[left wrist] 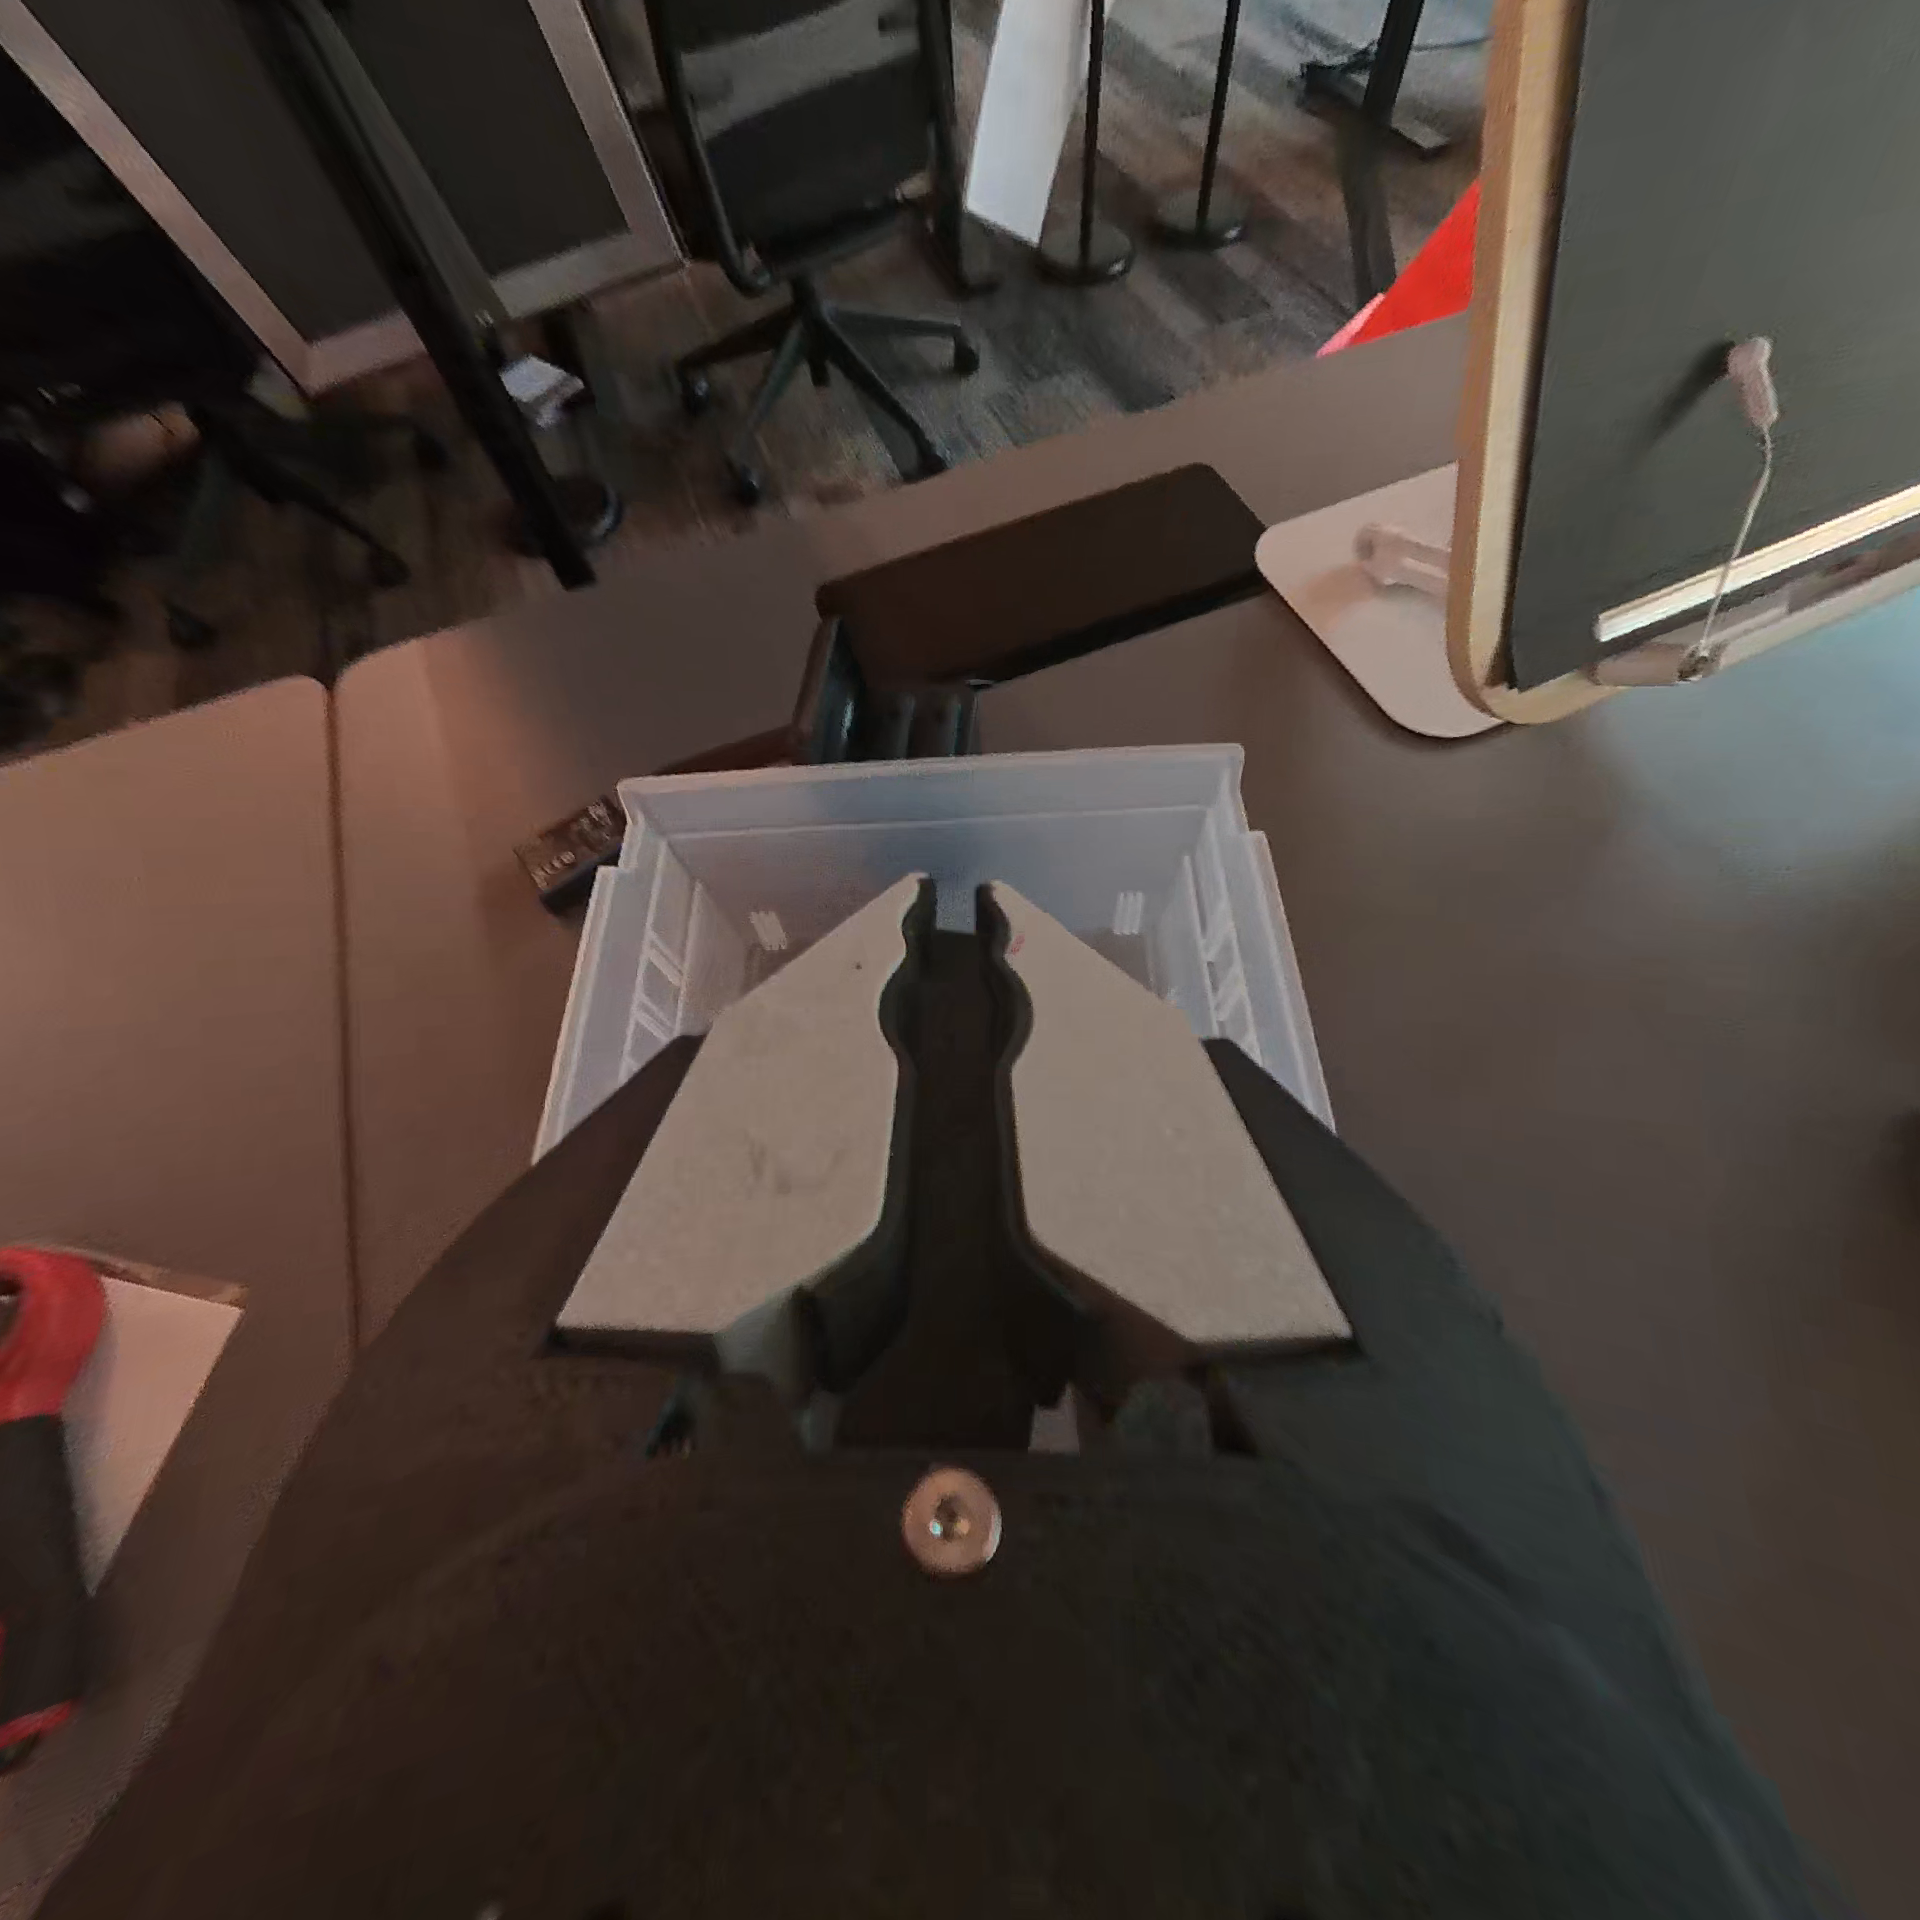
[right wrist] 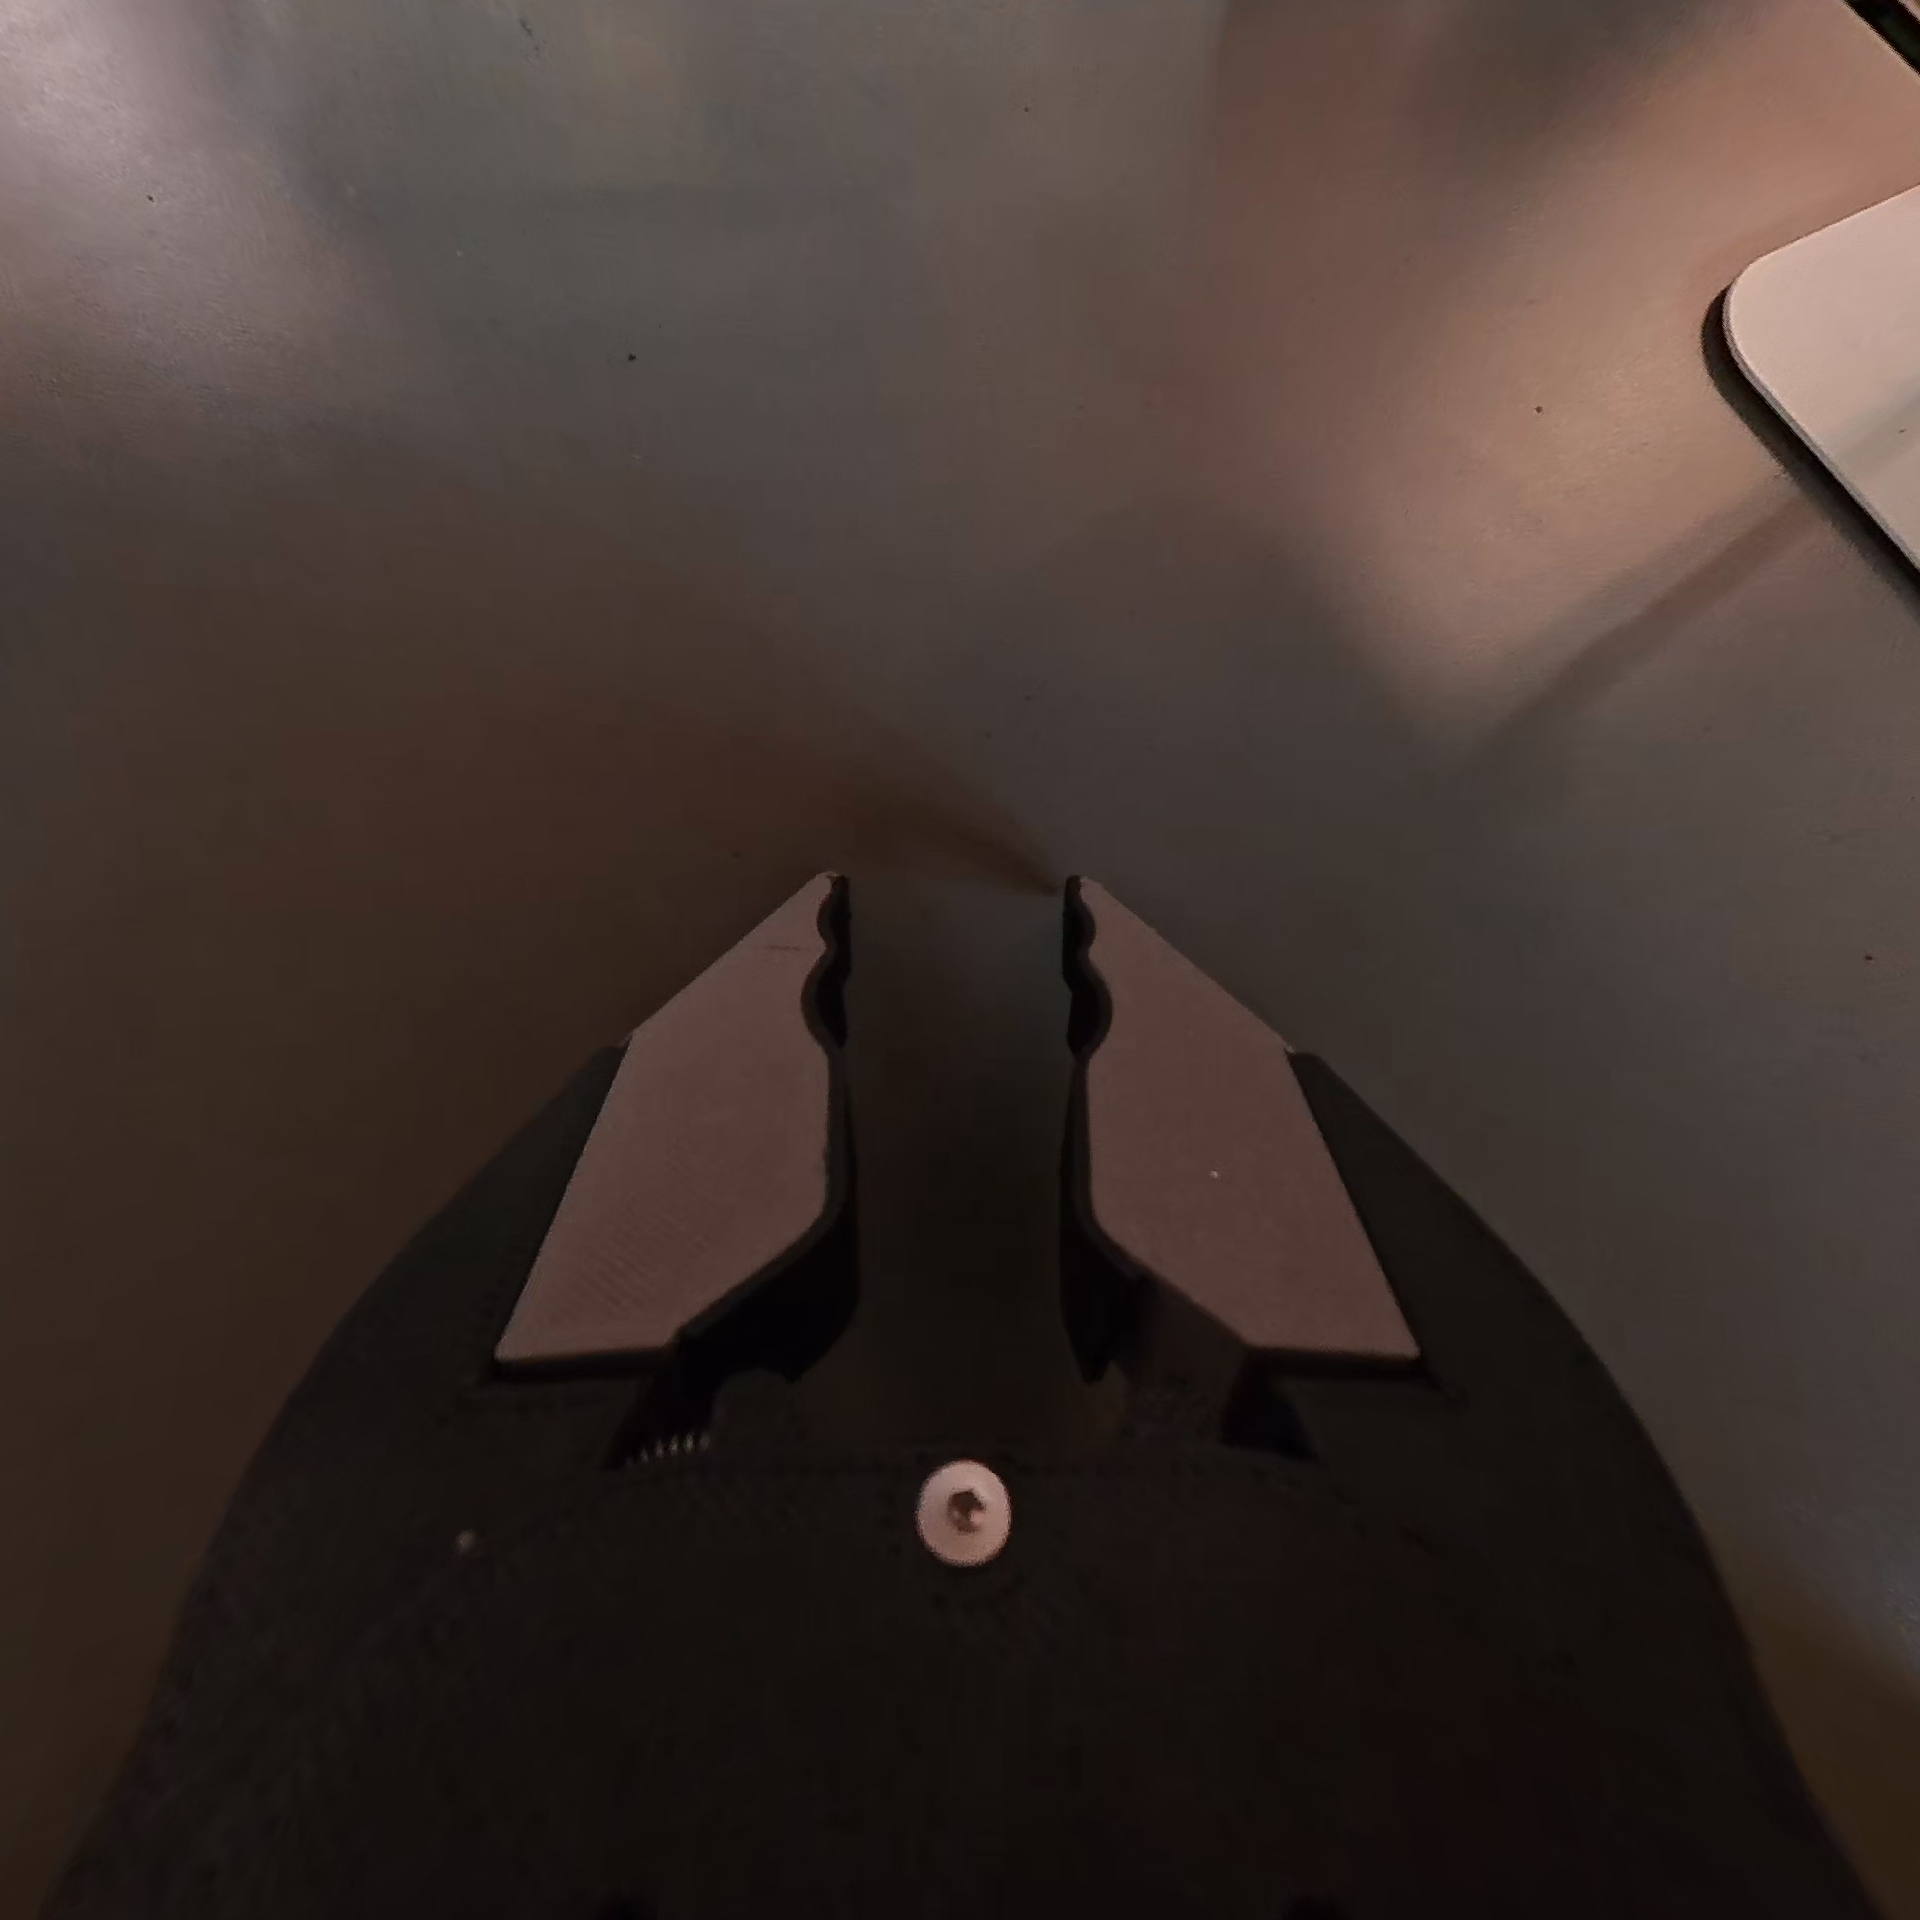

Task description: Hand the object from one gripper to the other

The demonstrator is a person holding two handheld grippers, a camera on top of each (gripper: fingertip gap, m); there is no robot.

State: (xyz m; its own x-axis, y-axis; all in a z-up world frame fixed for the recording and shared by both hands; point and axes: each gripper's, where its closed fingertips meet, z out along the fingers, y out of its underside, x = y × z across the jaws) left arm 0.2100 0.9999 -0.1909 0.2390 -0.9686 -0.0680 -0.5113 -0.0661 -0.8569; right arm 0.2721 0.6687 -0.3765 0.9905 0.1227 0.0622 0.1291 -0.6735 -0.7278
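Left tongs hang over a translucent white plastic bin, their two pale fingers drawn nearly together with only a narrow slit at the tips. Whether they grip anything cannot be told: a dark shape fills the gap between the fingers, and it may be no more than the tongs' own body. Their tips sit above the bin's open inside, near its far wall. The object to be handed over cannot be picked out with certainty in either view.

Right tongs stand clearly apart, with a wide gap between the fingers and nothing in it. They point down at bare grey-brown surface, with open room to the left, right and far side.

Just beyond the bin's far wall lies a dark brown case or tray, touching or nearly touching it. At the bin's far left corner sits a small dark block with markings too blurred to read. To the right stands a wood-rimmed dark panel on a white base plate, and a cord with a small tag hangs on it. A corner of a white plate also shows at the far right of the right wrist view. A seam splits the surface on the left, and beyond its far edge are an office chair and stand legs on the floor. At the near left lies a red and black item on a white sheet.
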